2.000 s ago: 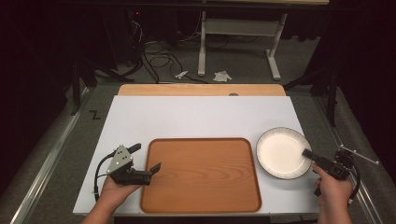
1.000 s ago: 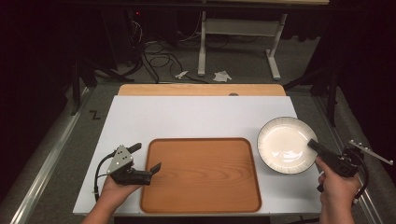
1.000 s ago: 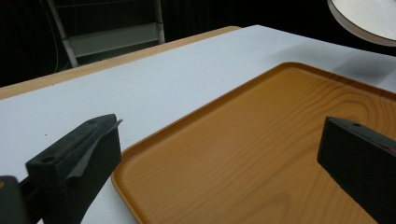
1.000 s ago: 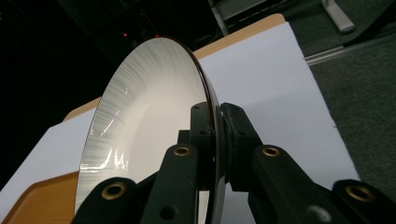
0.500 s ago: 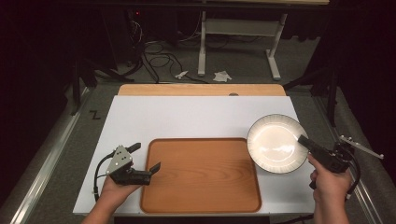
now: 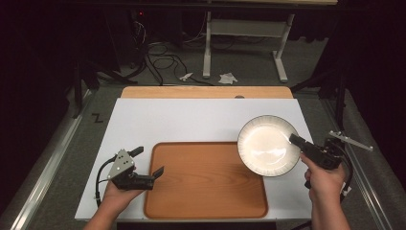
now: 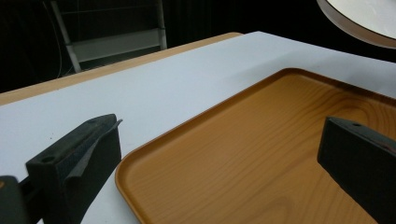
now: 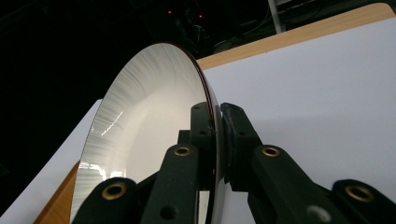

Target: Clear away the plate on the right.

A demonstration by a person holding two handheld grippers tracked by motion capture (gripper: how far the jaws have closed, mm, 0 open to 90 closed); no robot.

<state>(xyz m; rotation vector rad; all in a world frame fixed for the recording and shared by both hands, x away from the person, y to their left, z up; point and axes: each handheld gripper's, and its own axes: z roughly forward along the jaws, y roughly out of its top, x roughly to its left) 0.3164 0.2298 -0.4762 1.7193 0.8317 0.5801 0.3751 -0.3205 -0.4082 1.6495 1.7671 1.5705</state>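
A white plate (image 6: 268,145) with a dark rim hangs above the table's right side, over the right edge of the wooden tray (image 6: 201,179). My right gripper (image 6: 294,140) is shut on the plate's right rim; in the right gripper view the plate (image 8: 149,126) stands on edge between the jaws of the right gripper (image 8: 217,112). My left gripper (image 6: 148,163) is open at the tray's left edge, one jaw over the tray (image 7: 261,154) and one over the white tabletop. The plate's underside (image 7: 359,18) shows at the top right of the left gripper view.
The white table top (image 6: 191,120) has a wooden strip (image 6: 206,92) along its far edge. Beyond it, cables and a desk frame (image 6: 244,48) stand on the dark floor.
The right gripper has lifted the plate off the table and carried it left, toward the tray. The left gripper has stayed where it was.
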